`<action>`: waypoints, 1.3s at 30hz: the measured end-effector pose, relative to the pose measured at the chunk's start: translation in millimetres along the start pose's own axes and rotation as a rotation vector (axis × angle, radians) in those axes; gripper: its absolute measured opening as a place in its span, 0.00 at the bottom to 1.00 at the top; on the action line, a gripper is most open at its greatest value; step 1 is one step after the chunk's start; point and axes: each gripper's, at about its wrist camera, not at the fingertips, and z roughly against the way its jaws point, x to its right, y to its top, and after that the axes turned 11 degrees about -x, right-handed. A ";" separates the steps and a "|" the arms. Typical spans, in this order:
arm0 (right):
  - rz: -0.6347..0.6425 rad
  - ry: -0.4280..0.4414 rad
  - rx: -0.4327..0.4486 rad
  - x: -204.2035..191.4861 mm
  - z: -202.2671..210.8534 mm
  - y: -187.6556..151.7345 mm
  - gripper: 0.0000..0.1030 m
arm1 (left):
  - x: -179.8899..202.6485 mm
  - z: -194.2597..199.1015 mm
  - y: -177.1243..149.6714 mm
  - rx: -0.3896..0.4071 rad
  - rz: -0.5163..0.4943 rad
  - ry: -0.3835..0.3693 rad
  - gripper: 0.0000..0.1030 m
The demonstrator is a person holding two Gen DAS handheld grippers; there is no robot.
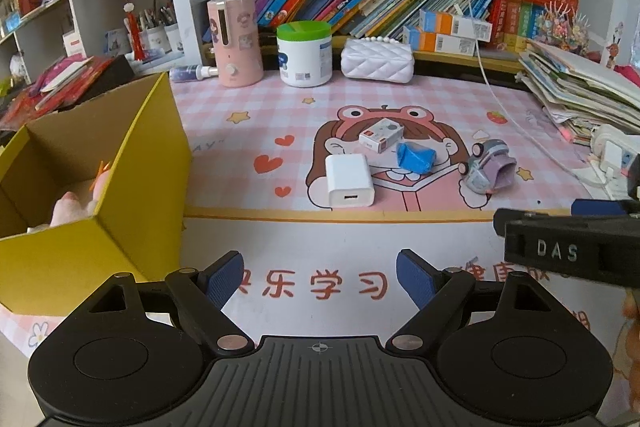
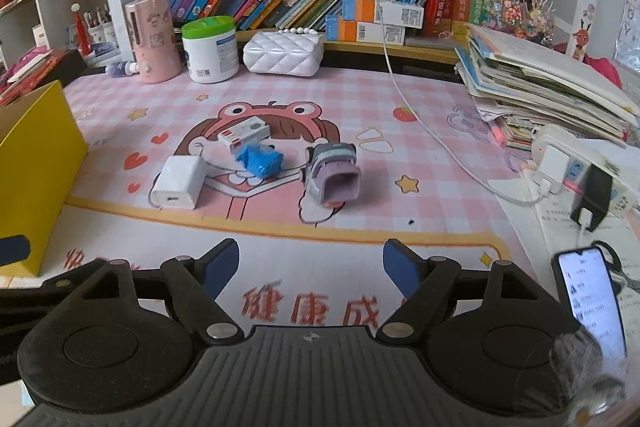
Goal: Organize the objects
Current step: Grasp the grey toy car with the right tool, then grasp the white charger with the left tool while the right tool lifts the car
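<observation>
On the pink checked mat of the worktop [image 1: 400,95], ahead of both tools, we note four loose items in a loose row: a white charger block [image 1: 349,180], a small white-and-red box [image 1: 380,135], a crumpled blue piece [image 1: 414,158] and a grey-lilac toy car [image 1: 486,167]. The yellow cardboard box [image 1: 92,195], which we take to be the destination, stands open at the left edge of the mat with a pink plush thing [image 1: 76,207] already inside. Both tools hang back over the near, lettered border of the mat, well short of the items. The left gripper [image 1: 320,281] has its jaws wide with nothing between them; the charger block lies almost straight ahead of its gap, lying flat, its long axis running roughly away from the camera and its port end facing us. The right gripper [image 2: 311,267] is likewise spread and empty; in its own view the toy car [image 2: 334,171] sits nearly dead ahead, tipped with its open lilac end towards the jaws, and the charger block [image 2: 178,182] well off to the left. Our judgement: the left hand is the nearer to the charger and to the box, the right hand to the car, so a forward and downward reach by either would meet its own item without crossing. The blue piece and small box lie touching or nearly so between them; we cannot tell which.
</observation>
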 end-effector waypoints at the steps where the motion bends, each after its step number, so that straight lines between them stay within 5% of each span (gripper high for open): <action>1: -0.001 0.004 -0.002 1.5 -4.6 3.9 0.76 | 0.3 -2.4 1.8 -0.004 0.001 0.003 0.83; 16: 0.110 0.050 -0.029 -1.8 -84.8 57.1 0.79 | -3.0 -32.4 27.7 -0.048 0.020 0.062 0.83; 24: 0.074 0.037 -0.022 4.9 -105.1 71.4 0.71 | 1.1 -45.6 39.5 -0.065 -0.017 0.055 0.83; 27: 0.057 0.024 -0.036 11.3 -112.5 71.9 0.51 | 7.5 -52.2 44.2 -0.073 -0.037 0.042 0.82; 31: -0.008 0.045 -0.033 23.3 -107.6 68.1 0.07 | 13.1 -57.1 49.5 -0.062 -0.045 0.034 0.82; 37: -0.050 0.070 -0.003 30.8 -81.8 52.1 0.08 | 19.6 -70.4 58.7 -0.073 -0.046 0.026 0.82; 39: -0.053 0.067 0.001 34.0 -77.4 48.7 0.19 | 23.3 -74.6 61.2 -0.074 -0.049 0.016 0.82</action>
